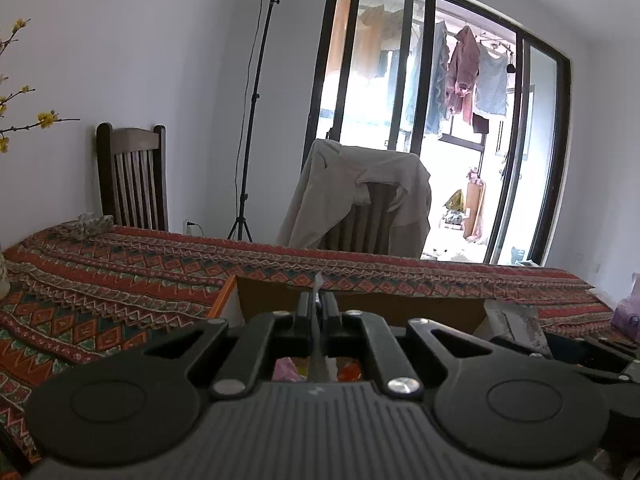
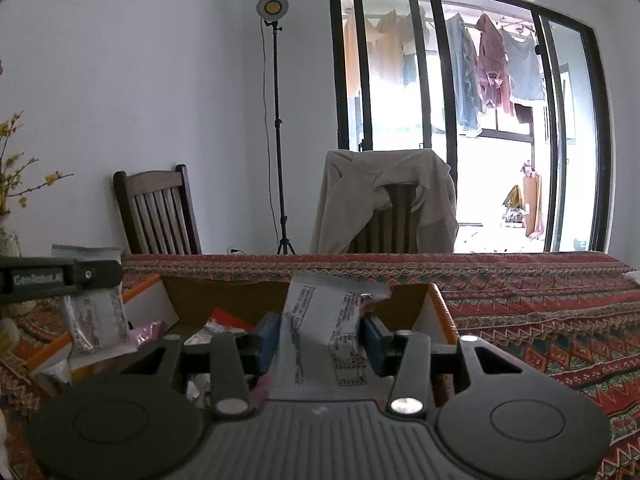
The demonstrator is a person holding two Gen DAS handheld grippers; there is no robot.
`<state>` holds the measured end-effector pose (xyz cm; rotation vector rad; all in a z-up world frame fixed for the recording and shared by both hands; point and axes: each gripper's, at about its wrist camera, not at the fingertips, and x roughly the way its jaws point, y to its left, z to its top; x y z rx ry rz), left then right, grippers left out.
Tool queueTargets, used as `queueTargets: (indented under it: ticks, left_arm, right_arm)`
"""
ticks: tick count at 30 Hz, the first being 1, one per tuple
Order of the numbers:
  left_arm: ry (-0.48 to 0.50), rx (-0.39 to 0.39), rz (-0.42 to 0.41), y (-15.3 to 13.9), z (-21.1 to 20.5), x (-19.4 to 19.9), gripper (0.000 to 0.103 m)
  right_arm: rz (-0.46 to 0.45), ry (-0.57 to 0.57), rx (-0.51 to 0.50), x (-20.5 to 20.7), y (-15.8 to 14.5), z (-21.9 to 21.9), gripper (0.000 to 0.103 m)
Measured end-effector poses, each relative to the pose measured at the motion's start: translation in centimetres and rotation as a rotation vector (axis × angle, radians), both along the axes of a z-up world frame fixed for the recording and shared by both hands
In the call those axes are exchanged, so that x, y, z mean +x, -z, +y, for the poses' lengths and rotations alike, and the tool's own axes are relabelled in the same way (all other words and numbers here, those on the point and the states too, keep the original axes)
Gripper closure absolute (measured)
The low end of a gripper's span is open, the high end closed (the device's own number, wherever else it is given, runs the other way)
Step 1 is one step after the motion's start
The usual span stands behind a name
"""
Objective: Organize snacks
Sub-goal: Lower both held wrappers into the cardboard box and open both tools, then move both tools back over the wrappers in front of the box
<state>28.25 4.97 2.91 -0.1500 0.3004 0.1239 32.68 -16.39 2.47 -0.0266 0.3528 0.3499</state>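
My left gripper [image 1: 319, 300] has its black fingers pressed together on the thin edge of a clear, silver-topped snack packet [image 2: 96, 312], above the open cardboard box with orange-edged flaps [image 1: 224, 296] on the red patterned tablecloth [image 1: 120, 264]. Only the right wrist view shows that packet whole: it hangs below the left gripper's black finger [image 2: 60, 276], which bears pale lettering I read as "GenRobot.AI". From the left wrist camera the packet is a bare sliver between the tips.

My right gripper [image 2: 320, 334] pinches a white snack pouch printed with fine text and a table [image 2: 316, 332] between its blue pads [image 2: 268, 336], over the same box. The print is too small for me to read. The pouch stands upright, its torn-looking top rising past the fingertips.

Loose wrappers, pink and orange, lie inside the box [image 2: 152, 330]. Beyond the table stand a dark wooden slatted chair [image 2: 158, 212] and a chair draped with a beige jacket [image 2: 384, 196].
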Motion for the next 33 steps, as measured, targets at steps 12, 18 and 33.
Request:
queueTargets:
  ticks: [12, 18, 33]
  left_arm:
    - [-0.089, -0.017, -0.055, 0.4, 0.3, -1.5, 0.000]
    - [-0.121, -0.027, -0.058, 0.4, 0.5, -1.7, 0.000]
    - [-0.153, -0.059, -0.036, 0.5, 1.1, -1.7, 0.000]
  right_arm:
    - [-0.037, 0.015, -0.027, -1.2, 0.3, 0.0, 0.001]
    - [-0.044, 0.014, -0.025, -1.4, 0.1, 0.0, 0.000]
    - [-0.056, 0.024, -0.012, -1.9, -0.2, -0.2, 0.000]
